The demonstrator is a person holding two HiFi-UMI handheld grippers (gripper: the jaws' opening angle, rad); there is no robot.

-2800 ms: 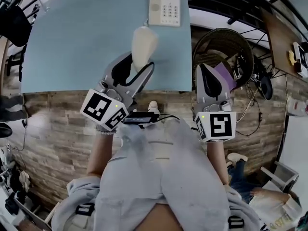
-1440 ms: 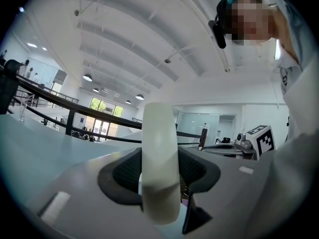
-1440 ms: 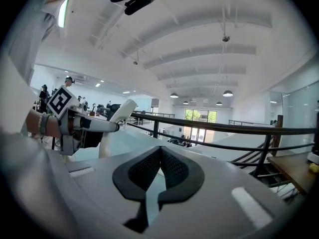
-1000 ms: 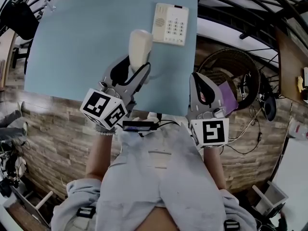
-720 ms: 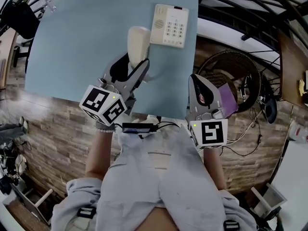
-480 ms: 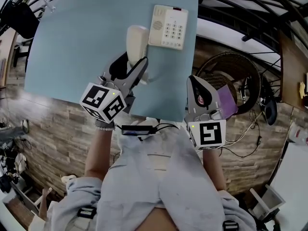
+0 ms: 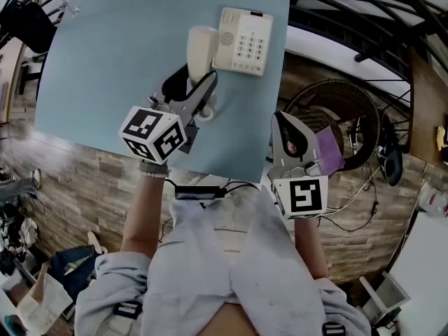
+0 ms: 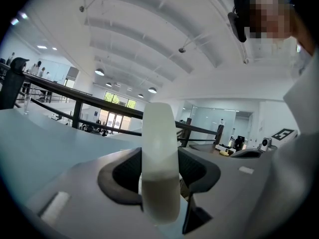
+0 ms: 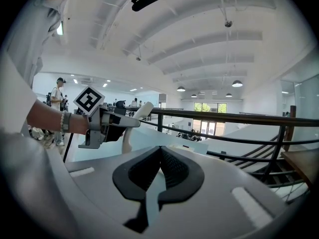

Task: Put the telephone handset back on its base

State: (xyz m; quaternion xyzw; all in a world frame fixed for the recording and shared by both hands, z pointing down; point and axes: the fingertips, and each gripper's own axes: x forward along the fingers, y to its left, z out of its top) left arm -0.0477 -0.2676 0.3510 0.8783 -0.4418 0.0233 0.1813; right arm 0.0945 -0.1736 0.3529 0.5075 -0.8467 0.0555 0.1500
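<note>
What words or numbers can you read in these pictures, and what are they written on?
Nothing here can be read for sure.
Telephone base: its keypad buttons carry marks, but they are too small to read.
Handset: no print shows on it.
Left cube and right cube: black-and-white square patterns, not words or numbers.

From the head we look steeply down on the blue table [image 7: 105, 68], the person's lap at the bottom of frame; the left gripper view sits right behind its own jaws and tilts up toward the ceiling, the handset [image 8: 159, 173] close and central; the right gripper view faces across the table's edge, sharing with the others that handset and the left gripper [image 9: 132, 125].
</note>
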